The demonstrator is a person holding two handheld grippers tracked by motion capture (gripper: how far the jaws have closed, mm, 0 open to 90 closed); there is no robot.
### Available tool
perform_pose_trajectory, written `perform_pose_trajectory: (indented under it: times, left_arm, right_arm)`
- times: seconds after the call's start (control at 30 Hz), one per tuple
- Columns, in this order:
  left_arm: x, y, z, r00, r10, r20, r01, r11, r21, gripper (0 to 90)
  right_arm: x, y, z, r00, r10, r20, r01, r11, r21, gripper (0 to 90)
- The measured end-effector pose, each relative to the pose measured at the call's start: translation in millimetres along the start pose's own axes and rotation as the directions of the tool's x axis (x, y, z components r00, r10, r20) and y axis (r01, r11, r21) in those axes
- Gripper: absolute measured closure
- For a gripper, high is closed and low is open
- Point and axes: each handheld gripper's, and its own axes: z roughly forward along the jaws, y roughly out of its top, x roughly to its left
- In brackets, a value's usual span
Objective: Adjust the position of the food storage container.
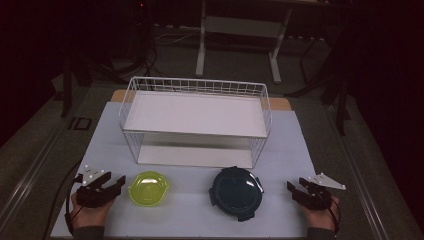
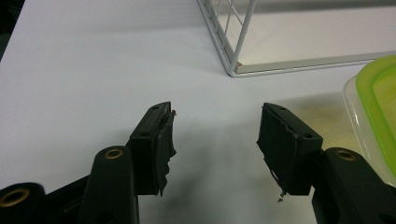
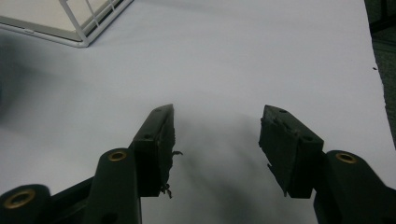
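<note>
Left tool point(image 1: 116, 182) sits at the near-left corner of the desk point(image 1: 190, 220) in the high view, jaws spread with nothing between them, pointing toward the yellow-green lidded container point(image 1: 148, 188) that lies just beside it on its inner side. Right tool point(image 1: 295, 190) rests at the near-right corner, likewise released and empty, aimed inward at the dark blue round container point(image 1: 236, 192), which lies near but with a clear strip of desk between. Both containers stand in front of the white wire basket point(image 1: 196, 119), yellow-green one left of centre, blue one right; each hand is nearer its own container. Both are roundish, so no long axis to favour. Left gripper view: left tool point(image 2: 215, 135) gapes over bare desk point(image 2: 93, 70), the green lid rim point(image 2: 378, 107) at the frame's right edge, off the jaw line; a basket corner point(image 2: 232, 67) ahead. Right gripper view: right tool point(image 3: 216, 135) wide apart over bare desk point(image 3: 257, 56), basket corner point(image 3: 81, 41) upper left; a dark blur at the left edge may be the blue container, cannot tell. Judgement: either reach calls for an inward sweep, shorter on the left.
</note>
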Motion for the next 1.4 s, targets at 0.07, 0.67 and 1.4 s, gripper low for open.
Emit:
perform_pose_trajectory:
  times: [0.07,0.67,1.4]
  left_arm:
    - [0.0,0.1,-0.2,1.0000,0.000,0.005,0.000,1.0000,-0.002,47.2]
    - [0.0,0.7,-2.5,0.9993,0.008,0.036,-0.008,0.9998,-0.016,51.1]
    - [-1.3,1.0,-5.9,0.9992,0.023,0.032,-0.021,0.9990,-0.040,47.0]
  right_arm:
    - [0.8,-0.5,0.0,1.0000,-0.007,-0.003,0.007,1.0000,0.005,43.8]
    - [5.6,1.0,-3.2,0.9990,-0.037,-0.023,0.037,0.9993,0.004,48.7]
    - [41.4,9.6,-12.6,0.9675,-0.146,-0.206,0.146,0.9892,-0.017,89.7]
